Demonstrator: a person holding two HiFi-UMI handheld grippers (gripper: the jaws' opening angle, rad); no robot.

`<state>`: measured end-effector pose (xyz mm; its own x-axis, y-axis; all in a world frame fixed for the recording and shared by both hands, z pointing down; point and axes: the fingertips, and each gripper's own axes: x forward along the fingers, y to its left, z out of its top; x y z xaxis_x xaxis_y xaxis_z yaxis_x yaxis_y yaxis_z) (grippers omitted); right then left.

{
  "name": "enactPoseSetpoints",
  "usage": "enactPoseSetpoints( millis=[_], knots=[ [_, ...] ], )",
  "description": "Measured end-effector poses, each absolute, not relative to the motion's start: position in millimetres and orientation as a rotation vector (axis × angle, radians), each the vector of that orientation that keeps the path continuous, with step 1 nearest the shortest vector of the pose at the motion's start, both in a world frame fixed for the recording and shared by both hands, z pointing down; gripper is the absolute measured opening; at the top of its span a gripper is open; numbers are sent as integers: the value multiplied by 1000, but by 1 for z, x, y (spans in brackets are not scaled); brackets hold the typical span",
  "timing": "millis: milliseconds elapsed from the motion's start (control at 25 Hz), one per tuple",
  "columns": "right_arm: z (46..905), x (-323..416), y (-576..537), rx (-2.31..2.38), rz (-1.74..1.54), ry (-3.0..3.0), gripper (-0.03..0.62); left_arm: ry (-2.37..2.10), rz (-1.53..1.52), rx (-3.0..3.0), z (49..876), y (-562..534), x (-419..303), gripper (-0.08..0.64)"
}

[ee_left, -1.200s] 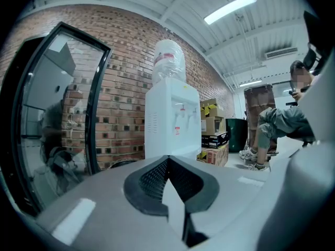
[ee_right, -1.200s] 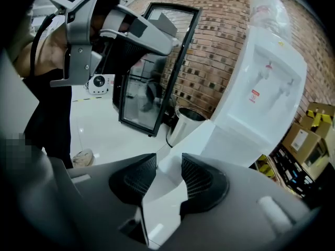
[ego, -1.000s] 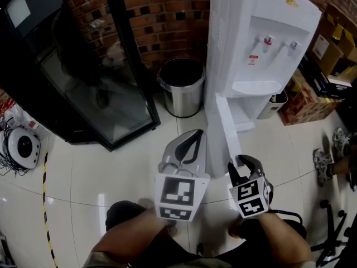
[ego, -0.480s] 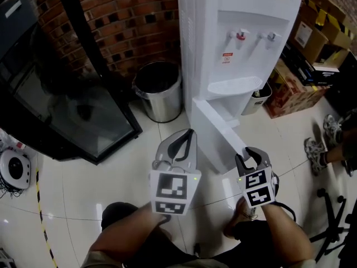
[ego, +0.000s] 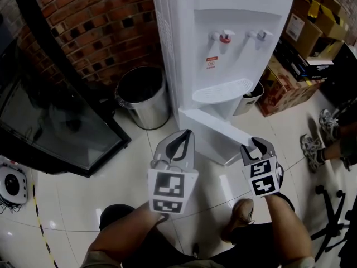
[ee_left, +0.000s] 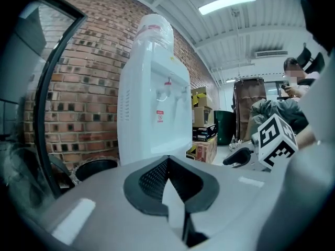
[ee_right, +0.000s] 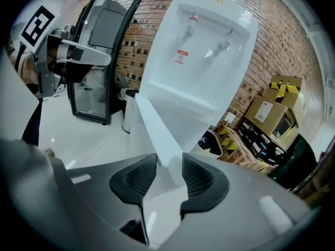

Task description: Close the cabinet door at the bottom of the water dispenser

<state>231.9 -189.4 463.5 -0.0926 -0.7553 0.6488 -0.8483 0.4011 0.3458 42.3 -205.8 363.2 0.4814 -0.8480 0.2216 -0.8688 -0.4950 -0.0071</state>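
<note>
Head view: the water dispenser (ego: 223, 43) is seen standing against the brick wall (ego: 95, 27). The cabinet door (ego: 215, 130) at its foot is swung out over the floor (ego: 83, 194), with its free edge reaching toward the right tool (ego: 257, 145), whose jaws are spread. The left tool (ego: 188, 134) is held just beside the door's outer face. Left gripper view: the jaws are shown pressed together on nothing, with the dispenser ahead. Right gripper view: the jaws have just been opening, and the door's free edge is seen running between them, though contact cannot be made out. The door is judged to be a thin, stiff, light plastic panel, smooth and easily swung on its hinge. It is best pinched at the free edge, or pushed flat on the outer face far from the hinge, gently, so that the dispenser is not rocked.
</note>
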Motion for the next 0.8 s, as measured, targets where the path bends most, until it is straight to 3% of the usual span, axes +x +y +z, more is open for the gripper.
enactPoseSetpoints(
  millis=[440, 680, 760, 800],
  knots=[
    [468, 283, -284, 1527, 120, -1801, 144, -1567, 360, 2633, 352, -249, 39, 0],
    [495, 283, -332, 1596, 284, -1822, 98, -1550, 358, 2624, 354, -265, 42, 0],
    [500, 281, -344, 1613, 335, -1840, 40, -1552, 339, 2626, 351, -269, 43, 0],
    [501, 280, -350, 1620, 345, -1848, 40, -1555, 333, 2622, 351, -271, 43, 0]
  ],
)
